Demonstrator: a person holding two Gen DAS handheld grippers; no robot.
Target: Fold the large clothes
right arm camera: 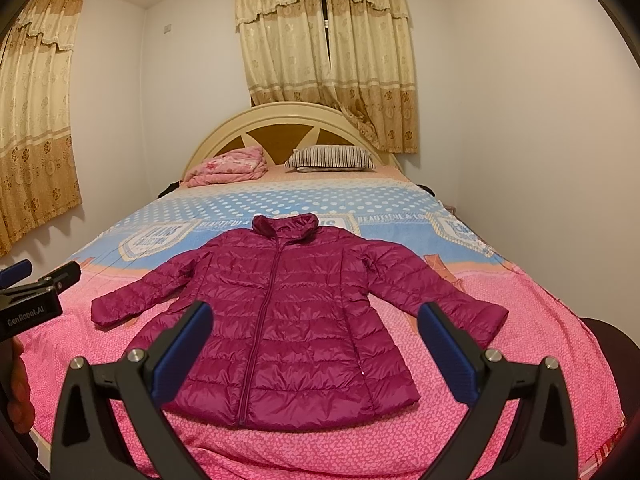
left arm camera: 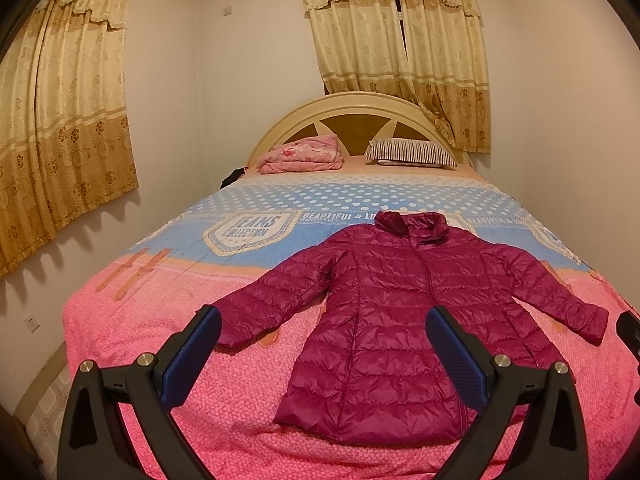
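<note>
The purple jacket [left arm camera: 400, 312] is lying flat on the bed [left arm camera: 168, 344], zipped, with its collar pointing toward the headboard [left arm camera: 344, 110] and its hem pointing toward the 2 grippers, so its long axis is running away from them. Both sleeves are spreading out to the sides of the jacket. The left gripper [left arm camera: 324, 356] is hovering above the hem with its jaws spread wide, holding nothing, and it is sitting nearer the jacket's left sleeve. The right gripper [right arm camera: 316, 352] is also released and empty, more centred on the jacket. A folded pink blanket [left arm camera: 304, 154] and a striped pillow [left arm camera: 412, 153] are resting well beyond the jacket's collar, so nothing is standing in the way.
</note>
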